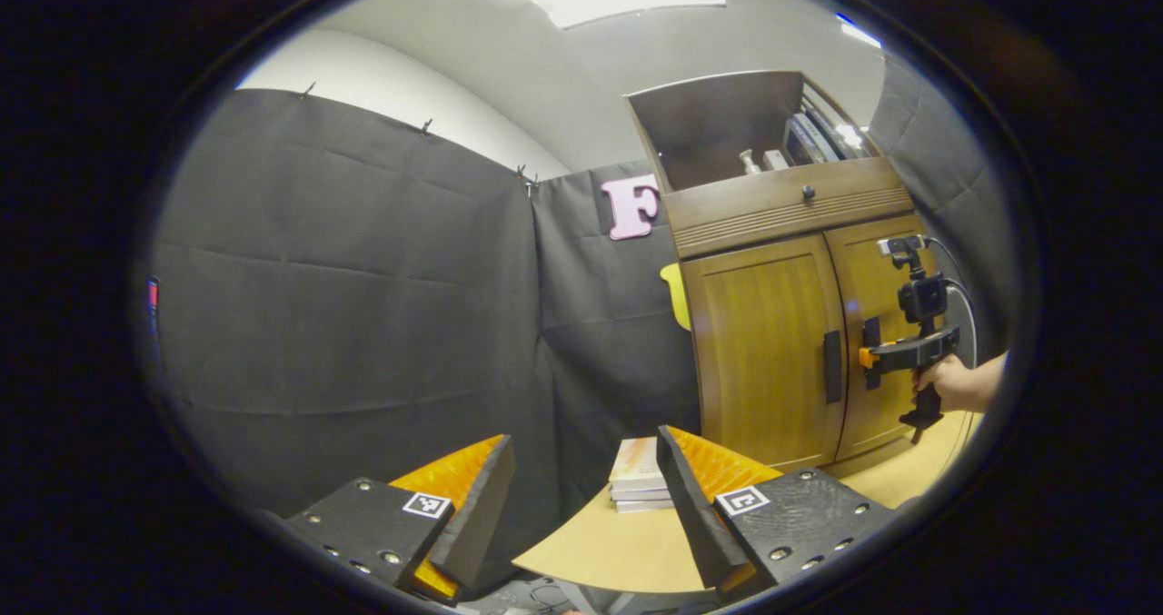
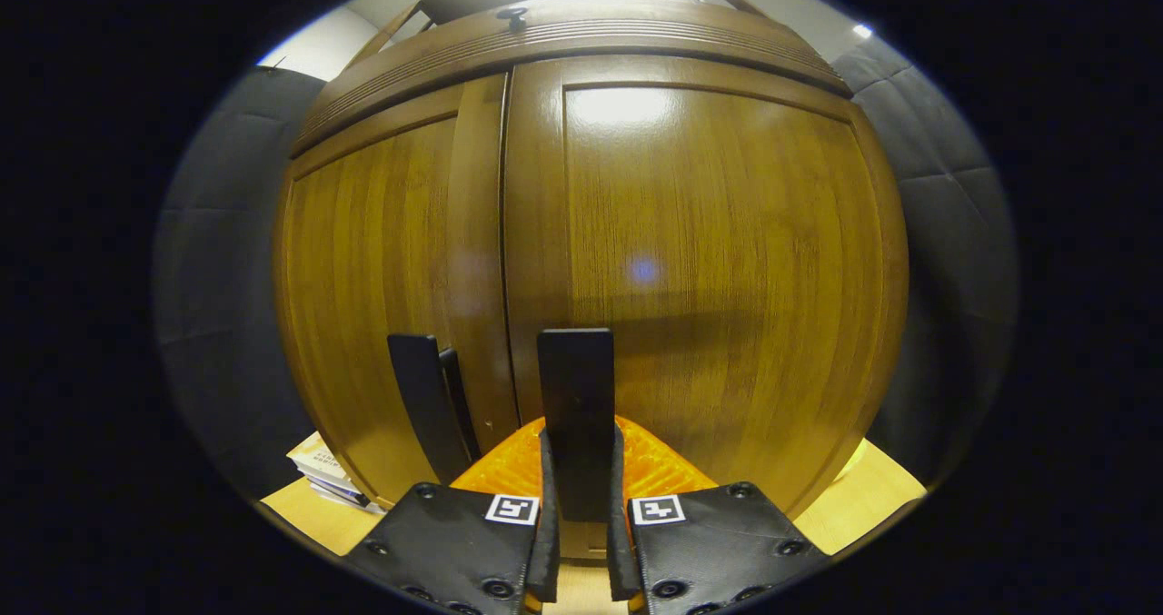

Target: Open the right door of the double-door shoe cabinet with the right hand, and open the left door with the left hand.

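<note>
Wood-grain cabinet: the shoe cabinet (image 1: 790, 324) stands on a pale table (image 1: 627, 551), both doors looking closed.
Left gripper (image 1: 581, 497): fingers spread wide and holding nothing, set well back from the cabinet at the table's near edge.
Left door (image 1: 763, 352): lies ahead and to the right of the left gripper; its dark left handle (image 1: 831, 366) runs vertically beside the centre seam.
Right door (image 2: 709, 270): its right handle (image 2: 575, 415), also vertical, stands between the fingers of the right gripper (image 2: 579, 497).
Right gripper grip: fingers closed in against both sides of the handle, so I judge it clamped.
Key relation: the right hand is at its door already and a pull toward the person would swing it; the left must first travel forward and right.
Hard to tell: hinges and door interiors are hidden; in the left gripper view the right gripper's fingertips (image 1: 865, 357) are too small to read.
</note>
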`<state>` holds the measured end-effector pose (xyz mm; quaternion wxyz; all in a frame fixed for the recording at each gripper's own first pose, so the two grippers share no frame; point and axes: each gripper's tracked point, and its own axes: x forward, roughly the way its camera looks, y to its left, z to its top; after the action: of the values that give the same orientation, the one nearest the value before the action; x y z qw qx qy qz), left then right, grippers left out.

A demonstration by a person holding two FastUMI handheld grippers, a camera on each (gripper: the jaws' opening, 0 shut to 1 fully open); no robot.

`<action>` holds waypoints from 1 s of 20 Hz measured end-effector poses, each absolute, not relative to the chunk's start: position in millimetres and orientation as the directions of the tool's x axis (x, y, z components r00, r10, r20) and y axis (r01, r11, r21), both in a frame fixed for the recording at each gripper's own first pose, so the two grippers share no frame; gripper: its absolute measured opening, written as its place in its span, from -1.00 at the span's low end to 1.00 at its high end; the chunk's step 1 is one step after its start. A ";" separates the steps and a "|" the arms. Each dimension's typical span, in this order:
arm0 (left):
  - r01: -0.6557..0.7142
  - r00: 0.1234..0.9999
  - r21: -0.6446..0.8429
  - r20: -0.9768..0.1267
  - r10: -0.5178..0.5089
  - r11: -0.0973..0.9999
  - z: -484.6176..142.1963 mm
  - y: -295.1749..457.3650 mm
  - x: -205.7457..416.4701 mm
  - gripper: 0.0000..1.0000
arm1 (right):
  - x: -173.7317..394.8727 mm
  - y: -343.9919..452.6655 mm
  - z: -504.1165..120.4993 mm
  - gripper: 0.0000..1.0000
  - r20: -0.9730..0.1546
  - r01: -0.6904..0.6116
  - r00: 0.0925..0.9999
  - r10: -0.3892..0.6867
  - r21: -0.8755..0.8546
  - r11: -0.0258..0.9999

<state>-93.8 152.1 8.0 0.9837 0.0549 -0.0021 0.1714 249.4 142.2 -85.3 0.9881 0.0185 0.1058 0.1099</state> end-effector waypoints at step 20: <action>-0.106 0.993 0.056 0.061 0.103 0.993 15.9 60.9 -43.1 0.83 | 134.6 76.7 -76.1 -0.53 -0.219 -0.304 0.923 0.315 0.085 0.949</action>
<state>-43.1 60.9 15.9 0.9978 0.0298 -0.0292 0.0524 134.6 76.7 -76.1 0.9803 0.0246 0.1157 0.1579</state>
